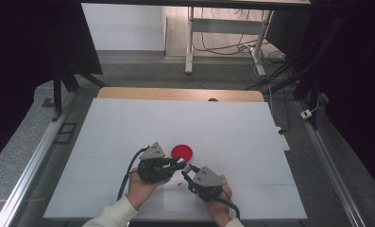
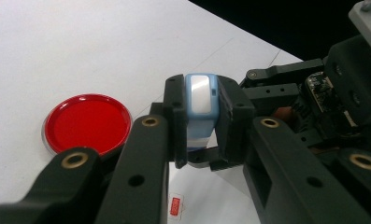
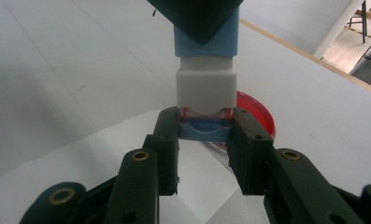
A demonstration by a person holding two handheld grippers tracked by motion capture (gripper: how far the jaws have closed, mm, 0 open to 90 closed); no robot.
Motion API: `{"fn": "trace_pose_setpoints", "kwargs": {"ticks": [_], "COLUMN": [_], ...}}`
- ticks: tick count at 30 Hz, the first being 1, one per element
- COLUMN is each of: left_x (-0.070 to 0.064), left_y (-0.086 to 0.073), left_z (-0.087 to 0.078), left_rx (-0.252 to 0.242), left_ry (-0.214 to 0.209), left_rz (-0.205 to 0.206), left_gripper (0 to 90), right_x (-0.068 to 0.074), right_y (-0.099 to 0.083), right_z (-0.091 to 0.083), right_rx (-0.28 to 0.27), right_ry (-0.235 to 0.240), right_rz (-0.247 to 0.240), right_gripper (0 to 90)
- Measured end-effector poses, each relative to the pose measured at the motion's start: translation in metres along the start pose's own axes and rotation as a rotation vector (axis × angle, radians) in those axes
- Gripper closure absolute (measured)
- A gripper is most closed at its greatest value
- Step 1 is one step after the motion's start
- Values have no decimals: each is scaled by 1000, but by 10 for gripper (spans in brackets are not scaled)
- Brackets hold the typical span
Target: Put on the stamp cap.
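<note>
A small blue-and-white block [image 2: 201, 95] is held between both grippers just above the white table sheet [image 1: 128, 127]. My left gripper [image 2: 203, 140] is shut on its blue upper part [image 3: 206, 44]. My right gripper [image 3: 205, 133] is shut on the blue end piece [image 3: 204, 128] under the white section [image 3: 205, 88]; a thin red line shows at that joint. In the high view the left gripper [image 1: 180, 164] and the right gripper [image 1: 189, 171] meet tip to tip. A red round dish [image 1: 182, 152] lies flat on the sheet just behind them.
A tiny red-and-white label [image 2: 175, 206] lies on the sheet below the grippers. The wooden table edge [image 1: 180, 93] runs along the far side, with metal rails, desk legs and cables beyond. A person's hands come in from the bottom edge.
</note>
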State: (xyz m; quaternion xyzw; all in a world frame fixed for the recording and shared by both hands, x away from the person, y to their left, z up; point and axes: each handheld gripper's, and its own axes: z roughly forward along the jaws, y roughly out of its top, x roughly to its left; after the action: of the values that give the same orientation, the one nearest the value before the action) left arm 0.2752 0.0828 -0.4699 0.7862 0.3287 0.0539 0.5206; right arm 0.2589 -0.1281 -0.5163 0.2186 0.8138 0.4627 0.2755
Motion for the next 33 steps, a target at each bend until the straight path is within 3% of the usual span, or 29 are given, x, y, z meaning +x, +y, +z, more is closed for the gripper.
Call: {"fn": "trace_pose_setpoints", "kwargs": {"ticks": [33], "left_x": [0], "left_y": [-2], "left_z": [4], "left_rx": [19], "left_ry": [0], "left_rz": [0], "left_gripper": [754], "right_x": [2], "right_y": [-1], "right_z": [0], "right_rx": [7], "right_ry": [-24], "right_rz": [0], "right_gripper": [648]}}
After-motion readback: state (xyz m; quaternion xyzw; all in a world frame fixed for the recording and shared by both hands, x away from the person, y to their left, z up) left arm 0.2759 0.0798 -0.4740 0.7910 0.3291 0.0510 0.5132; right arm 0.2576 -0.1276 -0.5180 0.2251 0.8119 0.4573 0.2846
